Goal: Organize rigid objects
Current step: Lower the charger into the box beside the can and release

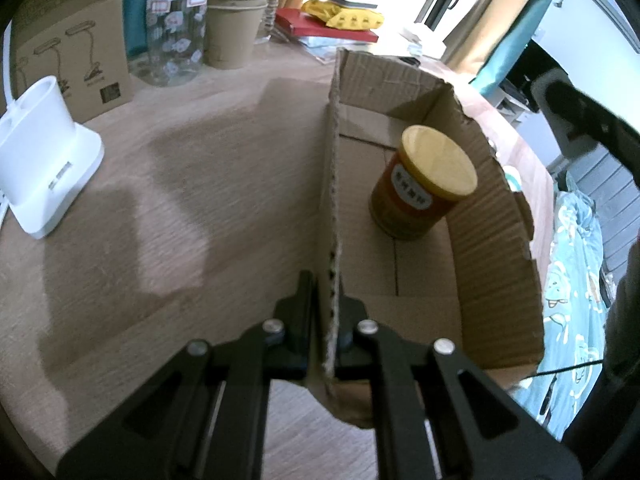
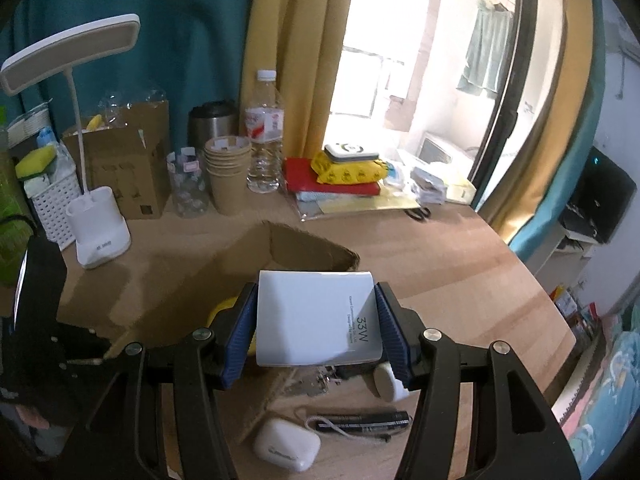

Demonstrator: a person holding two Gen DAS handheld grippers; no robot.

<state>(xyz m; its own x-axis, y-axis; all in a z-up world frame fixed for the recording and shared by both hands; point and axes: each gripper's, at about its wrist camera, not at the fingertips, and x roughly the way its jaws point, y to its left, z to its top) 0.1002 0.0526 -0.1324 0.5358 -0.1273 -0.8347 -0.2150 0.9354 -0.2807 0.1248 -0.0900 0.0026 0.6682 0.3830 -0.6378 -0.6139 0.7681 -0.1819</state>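
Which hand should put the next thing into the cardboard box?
Right: its fingers already clamp the white box above the cardboard box, while the left gripper is busy pinching that box's wall.

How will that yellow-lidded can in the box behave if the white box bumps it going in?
The yellow-lidded can is round and stands apart from the cardboard box's walls, so a knock could probably slide or tip it, then roll it. It looks rigid, unlikely to dent. The white box in the right gripper looks smooth, possibly slippery.
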